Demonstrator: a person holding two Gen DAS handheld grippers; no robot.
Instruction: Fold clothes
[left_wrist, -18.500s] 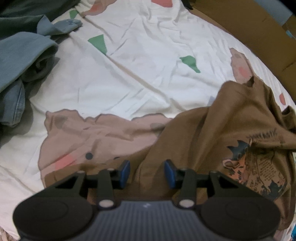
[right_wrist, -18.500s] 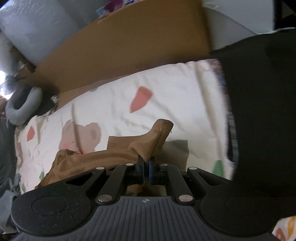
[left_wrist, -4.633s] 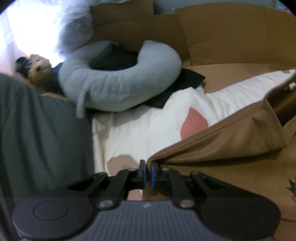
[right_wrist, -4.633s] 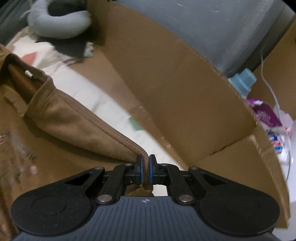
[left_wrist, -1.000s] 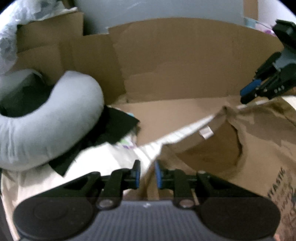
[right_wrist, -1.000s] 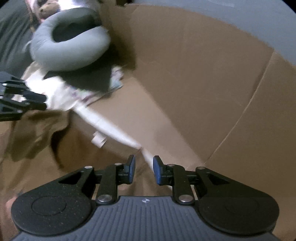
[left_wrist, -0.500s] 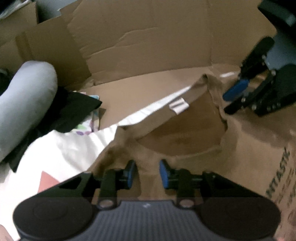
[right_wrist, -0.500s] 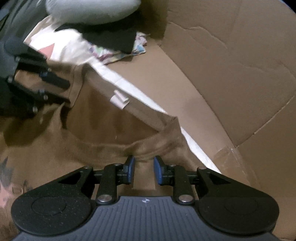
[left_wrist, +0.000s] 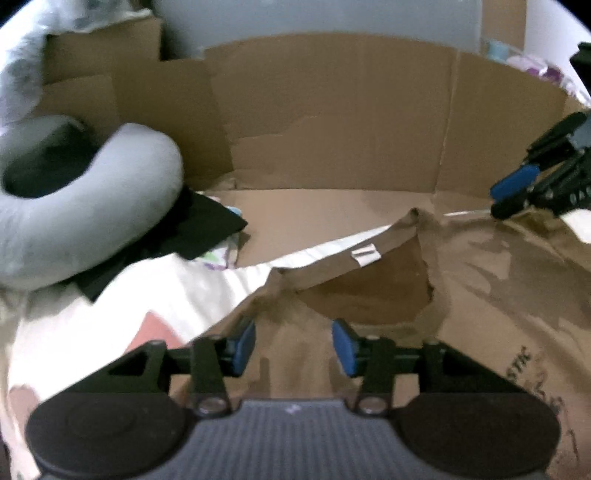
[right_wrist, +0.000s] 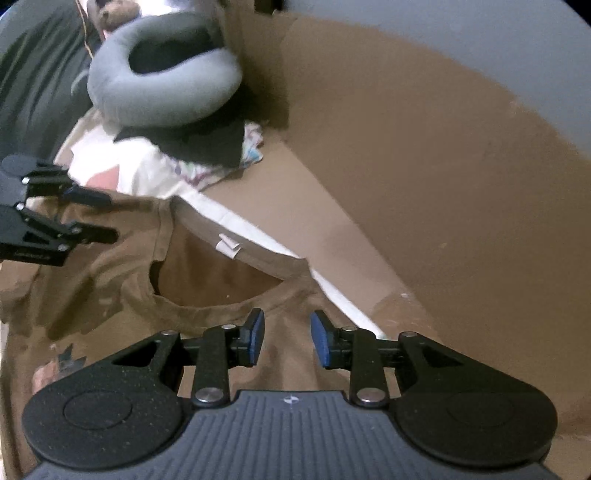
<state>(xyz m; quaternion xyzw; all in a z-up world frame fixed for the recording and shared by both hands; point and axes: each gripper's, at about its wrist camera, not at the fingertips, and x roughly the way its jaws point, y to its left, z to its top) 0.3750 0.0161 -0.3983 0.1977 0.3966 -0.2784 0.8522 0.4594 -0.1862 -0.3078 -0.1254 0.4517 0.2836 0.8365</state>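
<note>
A brown T-shirt (left_wrist: 498, 295) lies spread front-up on the bed, its neck opening and white label (left_wrist: 365, 254) facing the cardboard. My left gripper (left_wrist: 293, 345) is open just over the shirt's left shoulder, nothing between its blue pads (left_wrist: 243, 341). In the right wrist view the same T-shirt (right_wrist: 110, 295) shows its collar and label (right_wrist: 229, 245). My right gripper (right_wrist: 288, 338) is open above the right shoulder, holding nothing. Each gripper appears in the other's view: the right gripper (left_wrist: 496, 202) and the left gripper (right_wrist: 110, 218), both with fingers apart.
A cardboard wall (left_wrist: 332, 110) stands right behind the shirt's collar and bends round the right side (right_wrist: 461, 184). A grey ring pillow (left_wrist: 74, 206) rests on black cloth (left_wrist: 199, 229) at the far left. The white patterned sheet (left_wrist: 110, 295) shows left of the shirt.
Both grippers have opened wider over the last second and let the shirt's shoulders go. The shirt now lies flat, and both cameras have tilted up a little.
</note>
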